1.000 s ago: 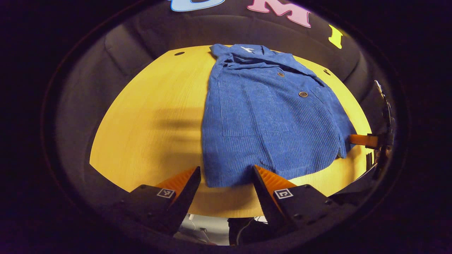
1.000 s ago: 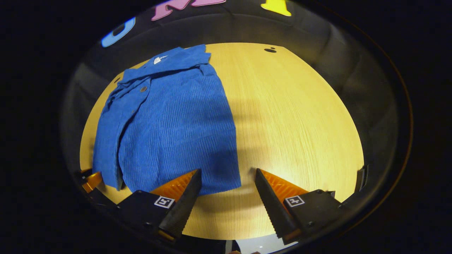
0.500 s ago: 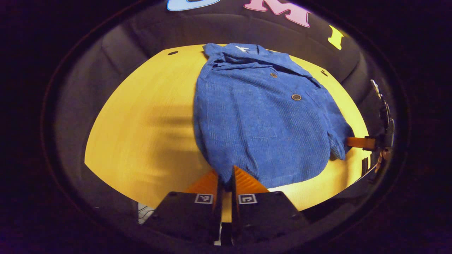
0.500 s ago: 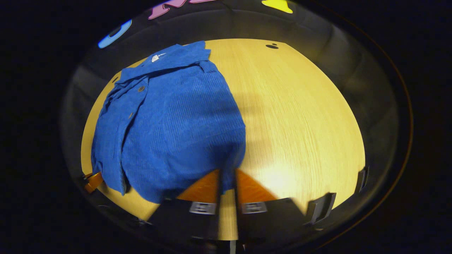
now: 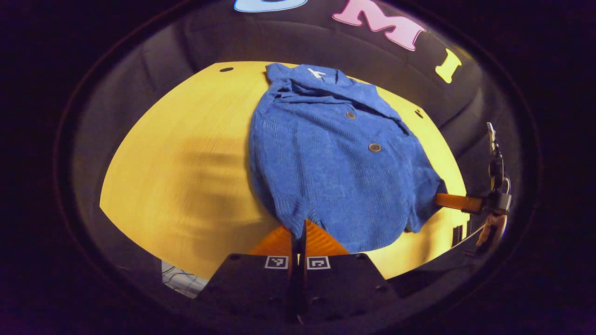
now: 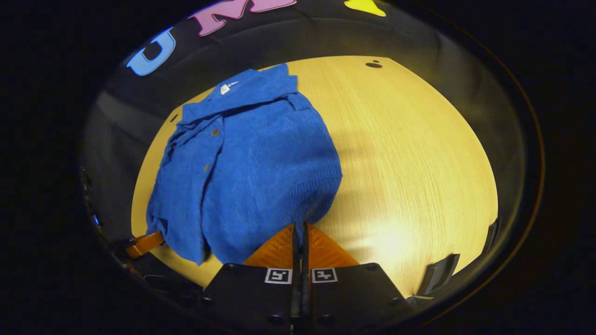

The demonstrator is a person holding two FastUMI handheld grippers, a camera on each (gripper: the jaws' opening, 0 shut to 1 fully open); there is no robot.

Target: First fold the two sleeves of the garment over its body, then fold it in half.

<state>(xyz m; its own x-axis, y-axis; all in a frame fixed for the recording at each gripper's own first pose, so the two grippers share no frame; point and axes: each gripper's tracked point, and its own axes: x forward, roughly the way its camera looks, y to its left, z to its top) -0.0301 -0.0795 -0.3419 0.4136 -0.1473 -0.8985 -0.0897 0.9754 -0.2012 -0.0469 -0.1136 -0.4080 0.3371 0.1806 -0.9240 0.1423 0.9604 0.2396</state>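
Both grippers, left and right, pinch the jacket's near hem corners above the table, sleeves apparently tucked, so the half-fold starts: carry the hem toward the far collar.

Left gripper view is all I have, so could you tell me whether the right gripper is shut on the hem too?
Observer: Yes. In the right gripper view, the right gripper has its jaws shut on the near hem of the garment.
Operator: Thank you. How does the cloth sit around those jaws?
Observer: It gathers toward them, so the hem curves round instead of running straight.
Operator: Does a sleeve stick out on that side?
Observer: No. The garment's right edge is tidy, with bare table beside it.
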